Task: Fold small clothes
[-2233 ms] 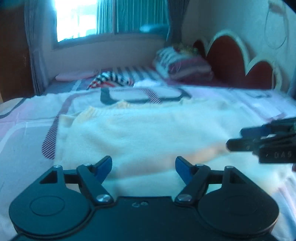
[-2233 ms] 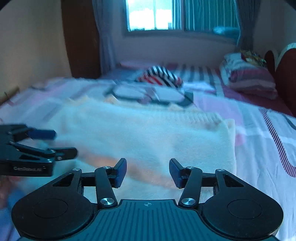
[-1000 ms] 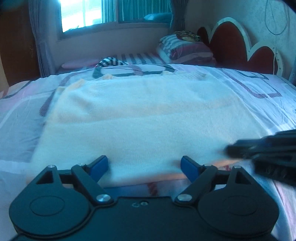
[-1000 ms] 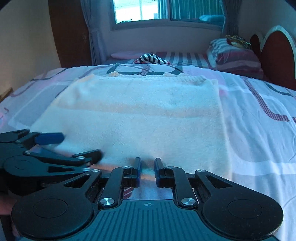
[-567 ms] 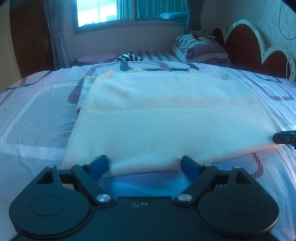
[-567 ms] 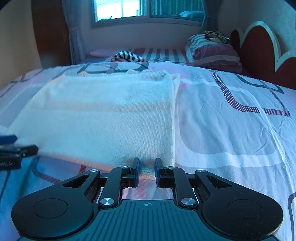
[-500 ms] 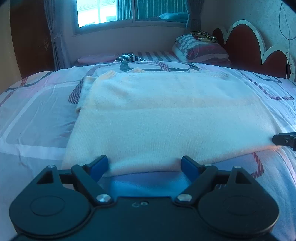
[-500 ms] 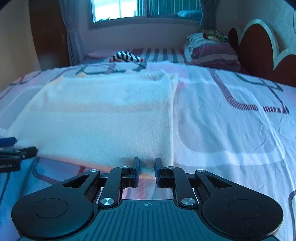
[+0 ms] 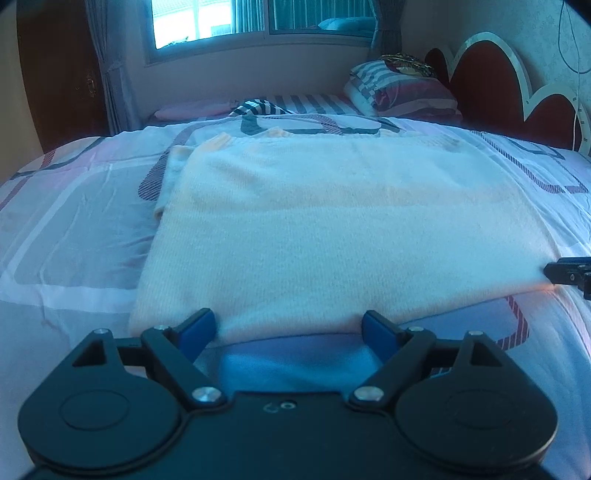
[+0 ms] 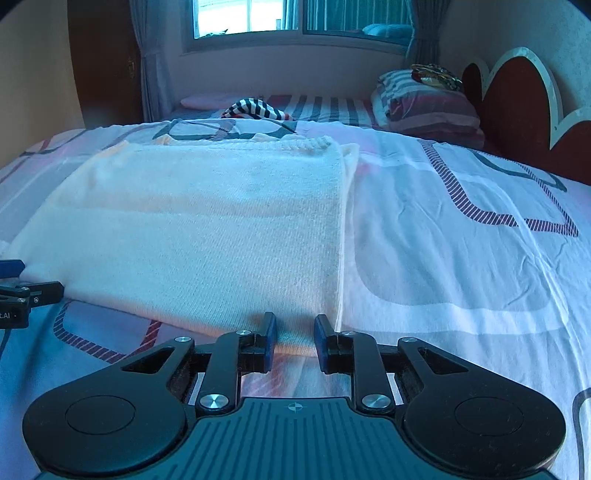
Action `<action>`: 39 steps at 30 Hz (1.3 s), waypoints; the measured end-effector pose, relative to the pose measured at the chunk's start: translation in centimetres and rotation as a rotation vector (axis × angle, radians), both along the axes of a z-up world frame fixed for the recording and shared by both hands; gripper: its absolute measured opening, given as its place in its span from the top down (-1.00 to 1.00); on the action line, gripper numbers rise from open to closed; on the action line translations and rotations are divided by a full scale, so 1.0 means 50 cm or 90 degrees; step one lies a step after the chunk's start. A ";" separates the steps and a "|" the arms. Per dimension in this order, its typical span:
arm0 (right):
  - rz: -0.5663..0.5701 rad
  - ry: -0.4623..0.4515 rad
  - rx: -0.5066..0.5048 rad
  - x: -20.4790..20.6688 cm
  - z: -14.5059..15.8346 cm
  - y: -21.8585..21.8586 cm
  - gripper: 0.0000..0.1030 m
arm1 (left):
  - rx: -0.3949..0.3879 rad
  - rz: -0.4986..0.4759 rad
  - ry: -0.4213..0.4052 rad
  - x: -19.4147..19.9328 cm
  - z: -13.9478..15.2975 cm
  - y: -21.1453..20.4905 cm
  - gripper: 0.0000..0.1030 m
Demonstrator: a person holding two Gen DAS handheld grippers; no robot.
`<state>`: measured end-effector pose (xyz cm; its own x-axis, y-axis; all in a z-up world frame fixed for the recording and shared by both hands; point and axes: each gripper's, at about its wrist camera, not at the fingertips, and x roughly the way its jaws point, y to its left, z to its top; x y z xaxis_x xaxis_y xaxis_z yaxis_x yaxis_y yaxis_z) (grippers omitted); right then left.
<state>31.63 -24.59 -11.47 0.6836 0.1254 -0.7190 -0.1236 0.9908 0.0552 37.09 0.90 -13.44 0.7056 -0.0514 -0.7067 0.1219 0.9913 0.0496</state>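
Note:
A cream knitted garment lies folded flat on the bed; it also shows in the right wrist view. My left gripper is open, its blue pads at the garment's near edge towards the left corner. My right gripper is partly open at the garment's near right corner, with the near hem just in front of the jaws. The right gripper's tip shows at the right edge of the left wrist view. The left gripper's tip shows at the left edge of the right wrist view.
The bed sheet is white and pink with striped outlines. A striped black-and-white garment lies beyond the cream one. Pillows and a red headboard stand at the far right. A window is behind.
My right gripper has opened from nearly shut to a small gap at the garment's near right corner. The garment now lies flat and still. My left gripper has stayed open.

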 end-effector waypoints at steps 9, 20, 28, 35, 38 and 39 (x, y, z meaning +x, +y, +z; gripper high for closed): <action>0.018 0.030 0.030 0.001 0.017 -0.014 -0.78 | -0.160 0.053 0.049 -0.049 0.048 0.072 -0.60; 0.074 -0.079 0.119 0.017 0.086 0.034 0.87 | -0.473 0.257 -0.029 -0.055 -0.012 0.197 -0.62; 0.129 -0.067 0.166 0.166 0.051 0.101 0.87 | -0.531 0.359 -0.086 0.005 -0.045 0.195 0.35; 0.149 -0.055 0.206 0.230 0.004 0.146 0.97 | -0.558 0.372 -0.095 0.016 -0.051 0.197 0.52; 0.141 -0.032 0.197 0.238 -0.014 0.152 0.97 | -0.560 0.388 -0.097 -0.006 -0.057 0.199 0.89; 0.141 -0.035 0.199 0.236 -0.012 0.152 0.97 | -0.546 0.385 -0.097 -0.009 -0.055 0.197 0.87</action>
